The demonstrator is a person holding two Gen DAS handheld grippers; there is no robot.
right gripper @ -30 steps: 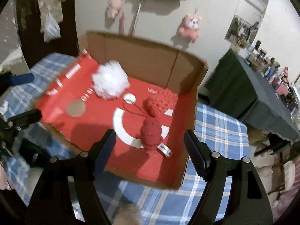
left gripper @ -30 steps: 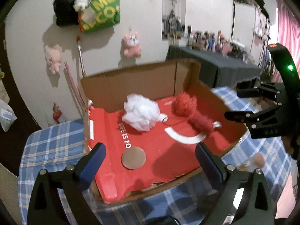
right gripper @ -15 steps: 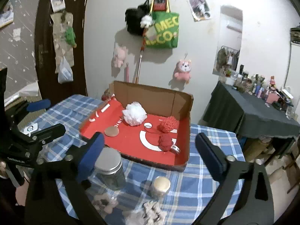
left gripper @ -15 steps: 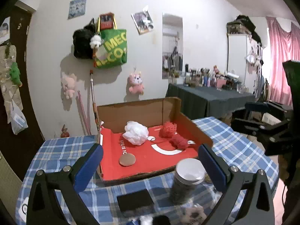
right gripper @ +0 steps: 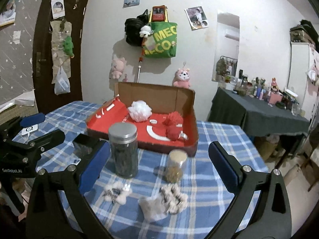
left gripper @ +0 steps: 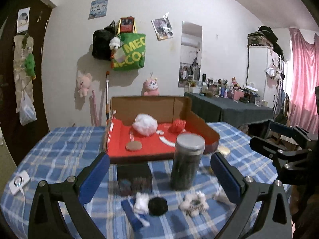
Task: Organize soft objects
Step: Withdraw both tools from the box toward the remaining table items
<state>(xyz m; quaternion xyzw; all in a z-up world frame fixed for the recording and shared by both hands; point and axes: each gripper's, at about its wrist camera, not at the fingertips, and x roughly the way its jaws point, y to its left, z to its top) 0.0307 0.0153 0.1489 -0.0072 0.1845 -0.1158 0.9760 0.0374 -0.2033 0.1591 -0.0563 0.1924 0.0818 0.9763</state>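
Observation:
A cardboard box (left gripper: 201,122) with a red floor stands at the far side of the blue plaid table. In it lie a white mesh pouf (left gripper: 144,126), also seen from the right wrist (right gripper: 139,110), and two red yarn pieces (right gripper: 172,117) (right gripper: 173,132). Close to me on the cloth lie fluffy scrunchies (right gripper: 116,192) (right gripper: 173,196) (left gripper: 194,203), a white fluffy scrap (left gripper: 141,202) and a black round piece (left gripper: 158,209). My left gripper (left gripper: 159,179) is open over these near pieces and holds nothing. My right gripper (right gripper: 159,167) is open wide and empty too, well back from the box.
A tall dark jar with a metal lid (left gripper: 187,159) (right gripper: 123,149) stands in front of the box. Beside it are a small gold-lidded jar (right gripper: 176,166) and a black box (left gripper: 134,179). A white device (left gripper: 19,182) lies at the table's left edge.
Both grippers have drawn back from above the box toward the table's near side. The jars and fluffy pieces have come into view. The right jaws have widened.

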